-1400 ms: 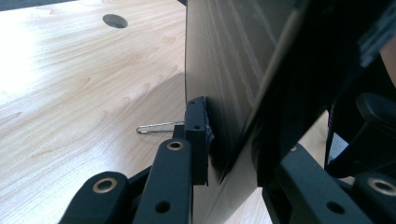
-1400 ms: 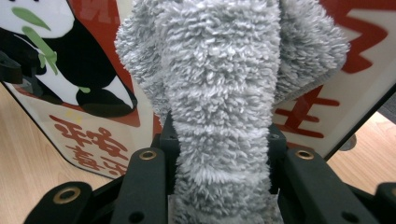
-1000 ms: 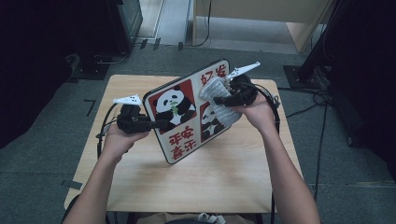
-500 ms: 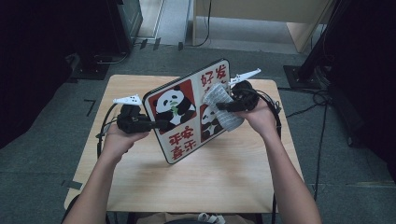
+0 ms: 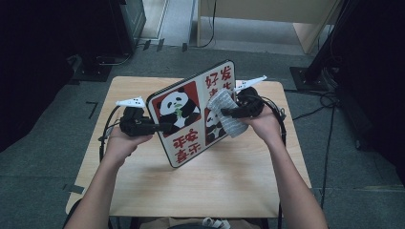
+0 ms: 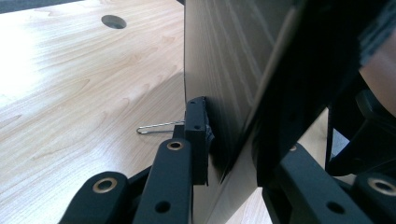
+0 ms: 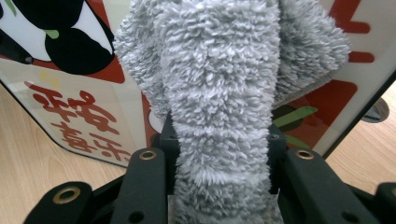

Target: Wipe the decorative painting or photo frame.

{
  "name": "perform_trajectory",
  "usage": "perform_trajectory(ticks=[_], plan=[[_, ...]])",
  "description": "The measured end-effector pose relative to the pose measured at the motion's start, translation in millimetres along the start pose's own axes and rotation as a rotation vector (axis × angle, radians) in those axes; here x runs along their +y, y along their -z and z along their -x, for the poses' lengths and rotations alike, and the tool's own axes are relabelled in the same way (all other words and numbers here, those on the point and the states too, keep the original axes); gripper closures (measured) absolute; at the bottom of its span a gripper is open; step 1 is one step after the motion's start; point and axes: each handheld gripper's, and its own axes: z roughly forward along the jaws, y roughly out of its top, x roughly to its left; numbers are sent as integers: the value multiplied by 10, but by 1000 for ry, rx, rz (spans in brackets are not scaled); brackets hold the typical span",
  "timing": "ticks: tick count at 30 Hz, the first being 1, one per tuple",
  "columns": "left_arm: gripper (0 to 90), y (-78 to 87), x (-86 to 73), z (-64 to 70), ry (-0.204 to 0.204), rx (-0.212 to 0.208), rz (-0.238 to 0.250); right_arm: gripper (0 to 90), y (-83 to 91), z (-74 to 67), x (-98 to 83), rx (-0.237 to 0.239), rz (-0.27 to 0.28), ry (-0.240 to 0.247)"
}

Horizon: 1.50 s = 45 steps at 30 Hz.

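Note:
A panda picture board (image 5: 184,119) with red panels and lettering stands tilted on its edge on the wooden table (image 5: 215,183). My left gripper (image 5: 164,127) is shut on the board's left edge; in the left gripper view the jaws (image 6: 233,154) clamp its wood-grain back (image 6: 224,70). My right gripper (image 5: 225,113) is shut on a grey fluffy cloth (image 5: 233,125), which lies against the board's printed face. In the right gripper view the cloth (image 7: 219,93) bulges up between the jaws (image 7: 219,149) and hides much of the board (image 7: 70,93).
A thin wire leg (image 6: 156,127) sticks out behind the board. The table has a cable hole (image 6: 113,21). Black cabinets (image 5: 62,33) stand at the back left, cables (image 5: 329,100) trail on the floor at the right, and a pale wooden unit (image 5: 267,14) is behind.
My right hand has come down a little with the cloth over the board's face, toward the person. The left hand and the board have stayed put.

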Motion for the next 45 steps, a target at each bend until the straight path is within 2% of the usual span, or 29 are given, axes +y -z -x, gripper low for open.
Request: perform_trajectory(ticks=[6, 38, 45], plan=[[777, -1, 1, 1, -1, 1, 1, 642, -18, 16, -56, 6, 1, -2], [776, -3, 0, -6, -2, -2, 2, 641, -198, 104, -339, 24, -62, -45], [775, -3, 0, -5, -2, -2, 2, 641, -262, 117, -411, 39, -81, -62]])
